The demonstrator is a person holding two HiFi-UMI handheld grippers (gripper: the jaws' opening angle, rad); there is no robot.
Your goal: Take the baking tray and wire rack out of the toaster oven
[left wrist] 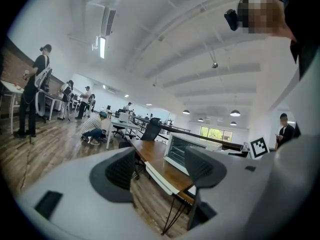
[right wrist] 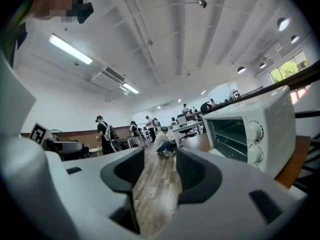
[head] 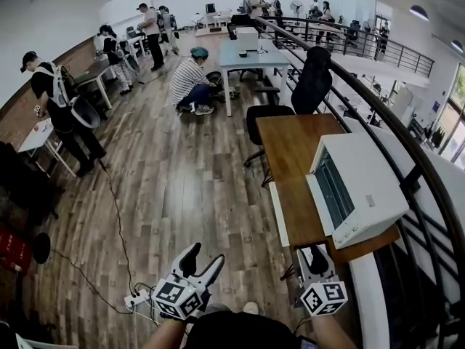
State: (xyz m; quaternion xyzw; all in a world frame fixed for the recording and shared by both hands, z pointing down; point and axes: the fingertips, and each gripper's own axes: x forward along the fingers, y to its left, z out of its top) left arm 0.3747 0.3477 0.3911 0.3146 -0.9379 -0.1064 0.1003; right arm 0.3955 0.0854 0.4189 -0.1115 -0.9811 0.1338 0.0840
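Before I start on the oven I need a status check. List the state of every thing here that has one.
toaster oven: on the wooden table, door looks shut
wire rack: inside the oven, seen through the glass
baking tray: cannot be made out
left gripper: open, nothing between its jaws
right gripper: open, nothing between its jaws
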